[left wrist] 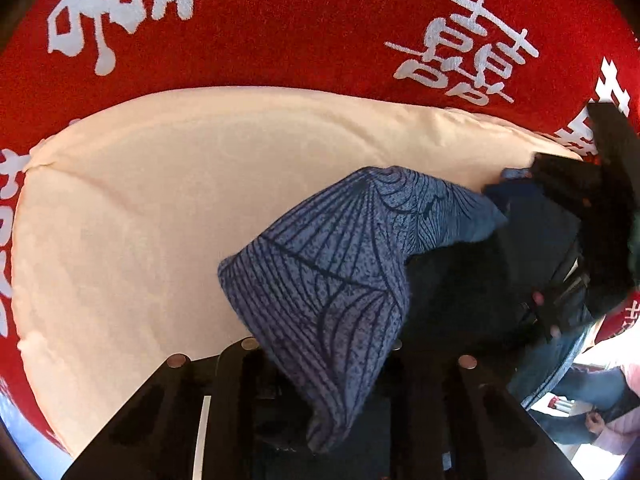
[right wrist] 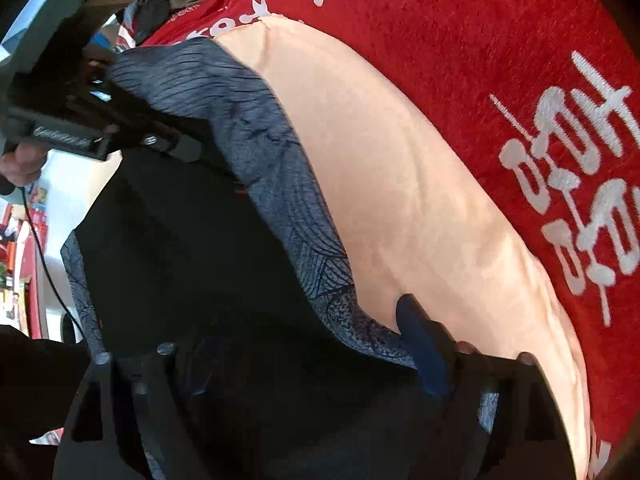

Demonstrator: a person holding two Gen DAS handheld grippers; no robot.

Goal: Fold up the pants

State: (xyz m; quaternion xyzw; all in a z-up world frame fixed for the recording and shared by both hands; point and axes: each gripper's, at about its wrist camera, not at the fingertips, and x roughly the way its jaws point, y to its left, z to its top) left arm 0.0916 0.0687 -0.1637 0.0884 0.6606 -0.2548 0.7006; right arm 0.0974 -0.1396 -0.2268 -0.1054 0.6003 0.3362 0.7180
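**The pants could slip and the fold could go crooked**

The left tongs are squeezed narrow on a bunch of the blue patterned pants, and the cloth hangs up out of them. The right tongs are wide, and the pants' edge lies between the fingers with nothing pinching it. One dark blue fingertip rests by that edge.

The pants lie on a cream cloth spread over a red cover with white letters. They sit toward the side of the cream cloth nearest the person, well away from its far edge.

Only one side is held now. If the left tongs pull, I think the loose side may drag, bunch up or slide off the near edge. The pinch holds just a small bunch, so it could slip out. The smooth cream cloth could also wrinkle under the pants and spoil the fold.
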